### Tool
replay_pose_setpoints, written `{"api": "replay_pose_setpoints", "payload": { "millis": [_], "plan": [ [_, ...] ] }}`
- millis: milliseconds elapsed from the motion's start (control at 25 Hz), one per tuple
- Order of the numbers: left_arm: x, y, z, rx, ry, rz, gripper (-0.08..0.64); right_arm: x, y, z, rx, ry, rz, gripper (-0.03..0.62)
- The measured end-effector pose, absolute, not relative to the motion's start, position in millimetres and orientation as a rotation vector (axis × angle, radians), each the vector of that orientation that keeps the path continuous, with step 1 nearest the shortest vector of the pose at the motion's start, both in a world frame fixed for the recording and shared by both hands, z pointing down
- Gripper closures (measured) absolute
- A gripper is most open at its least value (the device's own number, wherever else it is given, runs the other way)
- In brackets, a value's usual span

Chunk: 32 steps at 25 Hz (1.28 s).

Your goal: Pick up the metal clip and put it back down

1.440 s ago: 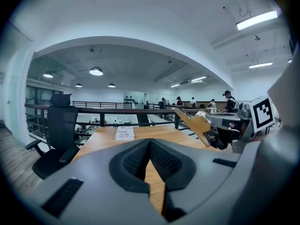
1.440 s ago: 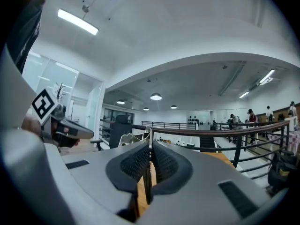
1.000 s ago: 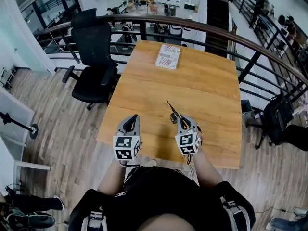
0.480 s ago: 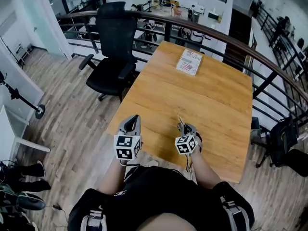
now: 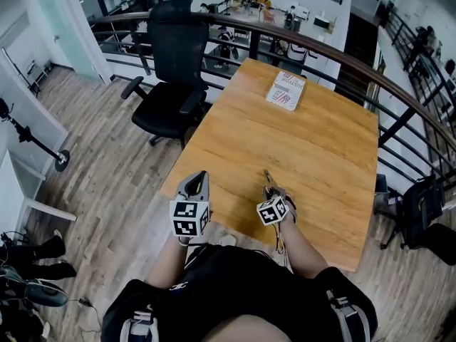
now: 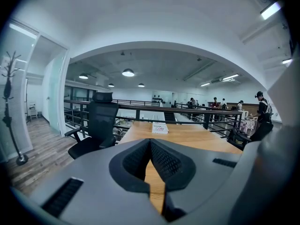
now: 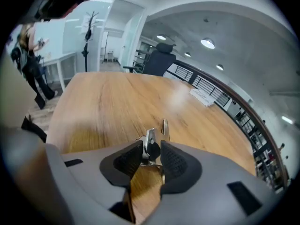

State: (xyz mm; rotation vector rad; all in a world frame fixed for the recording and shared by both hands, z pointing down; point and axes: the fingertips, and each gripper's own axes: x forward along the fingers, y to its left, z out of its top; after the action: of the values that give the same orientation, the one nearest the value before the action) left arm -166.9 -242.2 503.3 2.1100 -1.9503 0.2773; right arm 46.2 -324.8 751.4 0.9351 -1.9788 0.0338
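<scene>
The clip (image 7: 150,143) sits between the jaws of the right tongs (image 5: 271,191), low over the near part of the desk (image 5: 313,141), its thin metal handle jutting forward past the tips. Those jaws are opening, though the pads look to be touching the clip's sides; whether its underside already rests on the wood I cannot tell. Judging by how low the tongs are and the loosening grip, this is the put-down half of the task, with the clip brought close to the desk so it does not drop or bounce on release. The right forearm reaches forward from the body and the tongs tip downward and away, marker cube facing up. The left tongs (image 5: 194,185) hang over the desk's near left edge, clenched on nothing, pads meeting at the tips; they seem parked well apart from the clip so as not to get in the way. The left forearm lies roughly parallel to the right, tongs level and pointing along the desk toward a booklet (image 5: 285,91) at the far end.
</scene>
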Motion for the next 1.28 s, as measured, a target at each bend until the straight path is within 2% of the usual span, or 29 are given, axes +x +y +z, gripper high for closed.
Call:
{"api": "replay_pose_setpoints", "payload": {
  "millis": [160, 240, 360, 520, 760, 1280],
  "plan": [
    [-162.7, -246.7, 502.0, 2.133, -1.929, 0.279, 0.548, 40.2, -326.5, 735.8, 0.96, -2.055, 0.221, 0.438],
    [-158.1, -248.4, 500.9, 2.148, -1.923, 0.276, 0.548, 41.5, -328.5, 709.8, 1.023, -2.119, 0.196, 0.474],
    [-148.0, -252.4, 499.0, 2.176, -1.915, 0.265, 0.548, 47.8, -335.5, 650.2, 1.174, -2.281, 0.189, 0.574],
    [-131.8, -260.9, 496.4, 2.223, -1.881, 0.258, 0.548, 64.1, -342.5, 566.2, 1.346, -2.488, 0.206, 0.577],
    [-103.9, -273.1, 488.8, 2.29, -1.836, 0.237, 0.548, 102.5, -332.2, 469.9, 1.568, -2.63, 0.065, 0.578],
    [-74.4, -277.7, 489.6, 2.349, -1.772, 0.25, 0.548, 133.0, -306.5, 444.0, 1.662, -2.65, -0.003, 0.58]
  ]
}}
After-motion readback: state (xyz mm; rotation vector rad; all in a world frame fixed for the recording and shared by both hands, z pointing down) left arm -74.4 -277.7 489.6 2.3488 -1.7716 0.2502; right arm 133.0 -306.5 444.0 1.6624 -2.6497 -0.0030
